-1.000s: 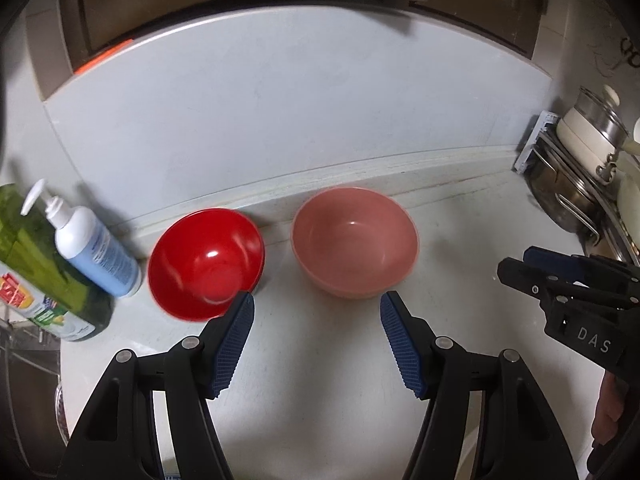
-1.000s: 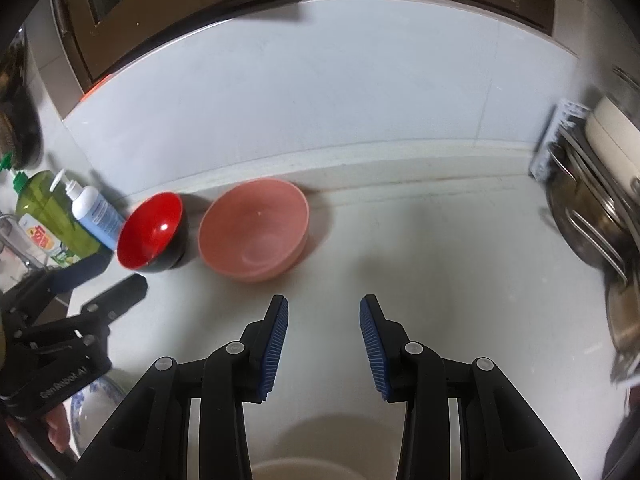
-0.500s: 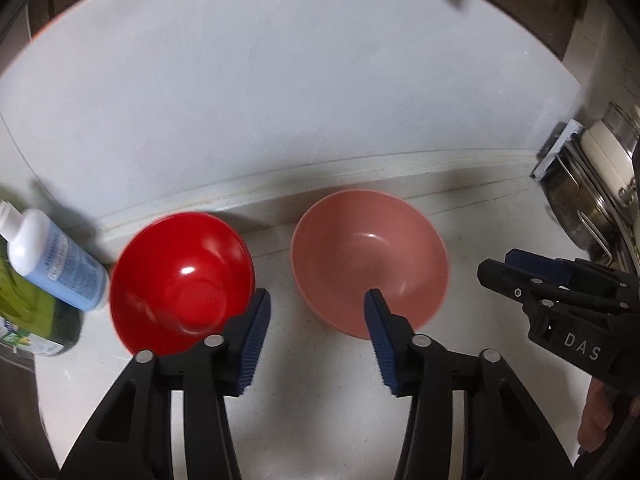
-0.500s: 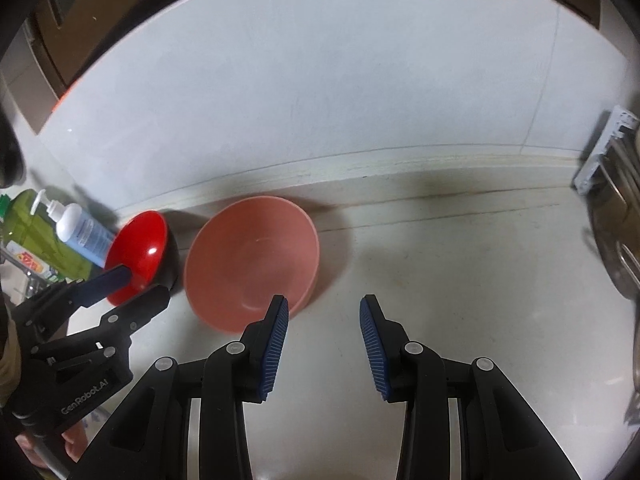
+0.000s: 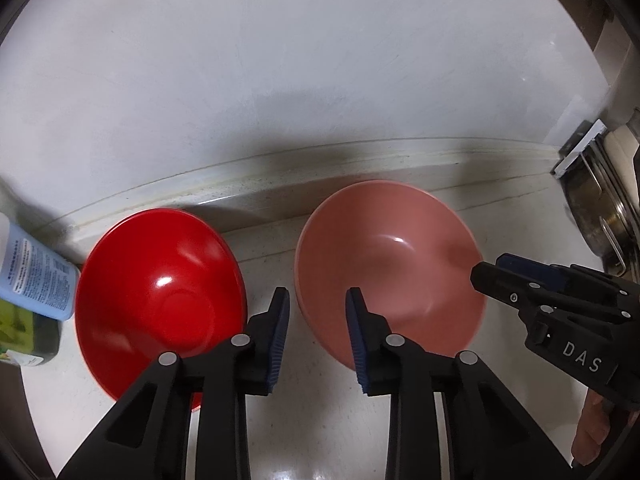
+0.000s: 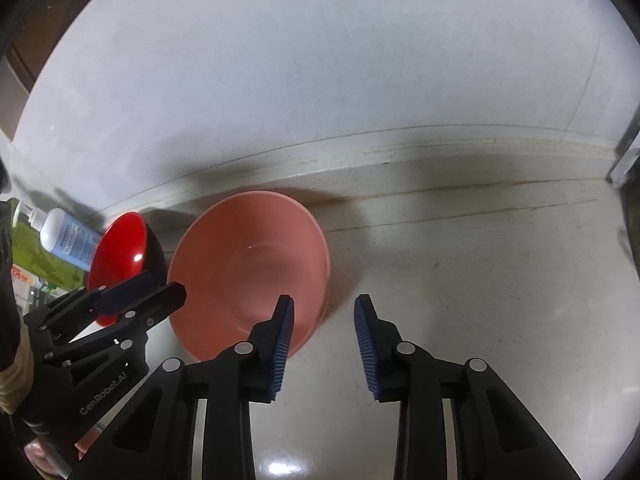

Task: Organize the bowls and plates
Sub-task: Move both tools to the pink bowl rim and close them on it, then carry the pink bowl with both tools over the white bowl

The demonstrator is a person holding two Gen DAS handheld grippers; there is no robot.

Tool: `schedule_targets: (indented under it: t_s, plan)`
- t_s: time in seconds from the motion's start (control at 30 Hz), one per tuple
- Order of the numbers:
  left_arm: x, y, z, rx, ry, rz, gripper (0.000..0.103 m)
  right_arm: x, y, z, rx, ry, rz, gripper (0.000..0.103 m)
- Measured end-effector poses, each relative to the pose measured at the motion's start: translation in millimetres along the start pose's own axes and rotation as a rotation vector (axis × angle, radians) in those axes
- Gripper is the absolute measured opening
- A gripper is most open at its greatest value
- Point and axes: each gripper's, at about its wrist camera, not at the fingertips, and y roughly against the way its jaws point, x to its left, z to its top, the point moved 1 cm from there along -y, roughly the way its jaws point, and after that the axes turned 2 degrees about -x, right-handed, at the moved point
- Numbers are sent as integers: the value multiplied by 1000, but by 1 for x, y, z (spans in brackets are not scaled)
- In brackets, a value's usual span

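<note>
1. At the far left of the left wrist view, a white-and-blue bottle leans beside a green bottle, both at the edge of the pale surface.
2. Just right of them sits the red bowl, upright on the surface, close to the wall behind it. In the right wrist view its outside shows black.
3. The left gripper points down over the gap between the two bowls. Its jaws are closing with nothing pressed between them; the near-left rim of the pink bowl lies in the space between the blue pads.
4. The pink bowl stands upright just beside the red bowl, apart from it by a narrow strip of surface.
5. The right gripper hovers at the pink bowl's right rim. Its jaws are closing but apart; one pad is over the bowl's inside, the other over bare surface, and whether the rim is touched cannot be told.
6. At the far right edge of the left wrist view stands a metal pot in a rack.
</note>
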Motion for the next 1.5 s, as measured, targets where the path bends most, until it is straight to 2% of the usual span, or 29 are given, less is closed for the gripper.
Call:
schedule_targets:
  t_s: [0.17, 0.4, 0.47, 0.7, 1.1, 1.5]
  plan:
    - [2, -8, 3, 16, -4, 6, 24, -3, -9, 2, 25, -8, -1, 27]
    - [3, -14, 7, 8, -3, 14, 13, -6, -20, 0, 55, -21, 11, 14]
    - [2, -17, 8, 10, -1, 20, 10, -6, -20, 0, 52, -21, 4, 13]
    - [-2, -9, 7, -6, 0, 15, 10, -4, -18, -1, 52, -32, -15, 12]
    - [-10, 32, -11, -37, -7, -18, 10, -1, 20, -10, 2, -36, -25, 12]
    - [-24, 95, -47, -90, -24, -70, 10, 21, 76, -40, -73, -24, -57, 12]
